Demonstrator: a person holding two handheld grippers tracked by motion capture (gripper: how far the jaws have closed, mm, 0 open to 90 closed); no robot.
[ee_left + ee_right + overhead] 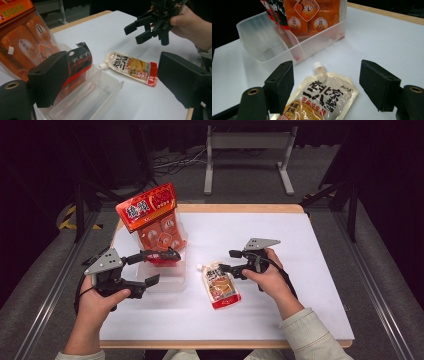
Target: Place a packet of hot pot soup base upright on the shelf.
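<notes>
Pouch point(322, 100) lies spout-far on the counter point(300, 240), just below my right tool point(226, 261), jaws apart and empty.

Spouted sauce pouch point(322, 100): big black Chinese characters "老北京二八酱", smaller red line "芝麻花生酱" under them, yellow badge lower left reading "地道京味". Orange snack pack point(312, 15) in clear bin point(257, 42): clock badge with numeral "3". In the left gripper view, same pack point(22, 45) has a "0" label; other print unreadable.
</notes>
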